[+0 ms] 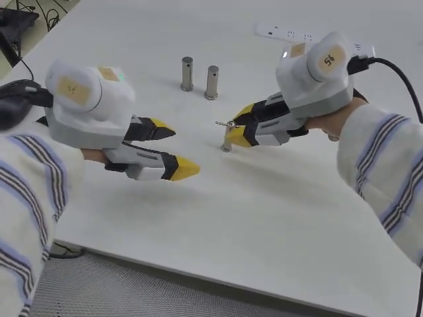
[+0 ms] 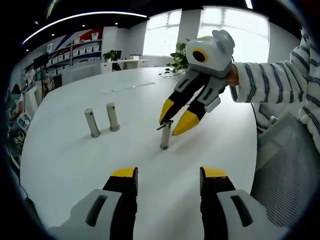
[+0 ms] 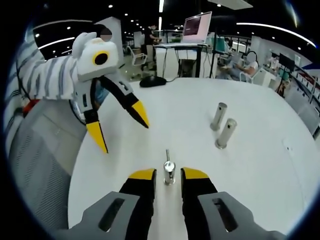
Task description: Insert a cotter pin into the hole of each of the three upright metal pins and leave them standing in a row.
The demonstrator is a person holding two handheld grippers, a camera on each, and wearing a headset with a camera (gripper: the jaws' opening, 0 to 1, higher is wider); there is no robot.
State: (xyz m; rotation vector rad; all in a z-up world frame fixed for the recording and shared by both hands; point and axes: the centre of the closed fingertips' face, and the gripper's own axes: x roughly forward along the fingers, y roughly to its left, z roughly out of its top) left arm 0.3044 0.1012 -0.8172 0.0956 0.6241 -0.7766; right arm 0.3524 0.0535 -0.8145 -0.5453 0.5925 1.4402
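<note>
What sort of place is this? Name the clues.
Probably an open-plan office or lab: a monitor, stocked shelves and a large white table.

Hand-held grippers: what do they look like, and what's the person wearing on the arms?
The left hand-held gripper and right hand-held gripper match: rounded white-grey bodies, black jaws with yellow tips, and a tan sticker on top. A black cable runs from the right one. The sleeves are white with dark stripes.

Bare table (image 1: 264, 218) separates left tool (image 1: 180, 150) from pin (image 1: 227, 144) flanked by right tool (image 1: 238, 125).
</note>
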